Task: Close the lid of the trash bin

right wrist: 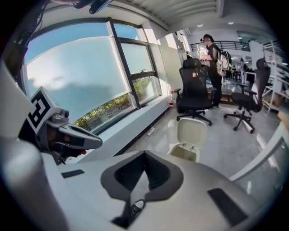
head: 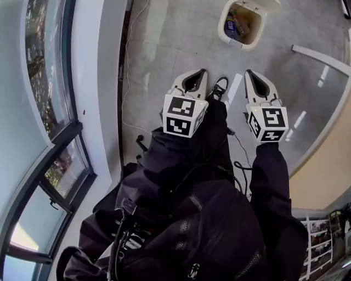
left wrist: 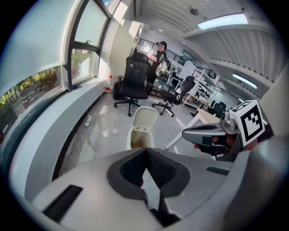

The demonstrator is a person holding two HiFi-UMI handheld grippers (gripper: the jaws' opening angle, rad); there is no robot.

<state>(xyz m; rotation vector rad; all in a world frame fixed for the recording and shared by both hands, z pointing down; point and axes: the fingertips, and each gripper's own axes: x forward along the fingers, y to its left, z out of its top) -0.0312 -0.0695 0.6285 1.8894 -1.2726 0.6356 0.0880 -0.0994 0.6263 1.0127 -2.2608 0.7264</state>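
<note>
**Open trash bin ahead; both grippers shut and empty**

Head view: the trash bin [head: 239, 45] stands on the floor at 1 o'clock, well apart from both grippers. Its lid [head: 264, 5] is tipped back and rubbish shows inside. The left gripper [head: 203, 71] and right gripper [head: 248, 72] point toward it.

Left gripper view: jaws pressed together on nothing; bin at 12 o'clock above the tips.

Right gripper view: jaws likewise together, empty; bin at 2 o'clock.

The lid is probably light, stiff, hinged plastic. Push its upper edge forward rather than pinch it.
</note>
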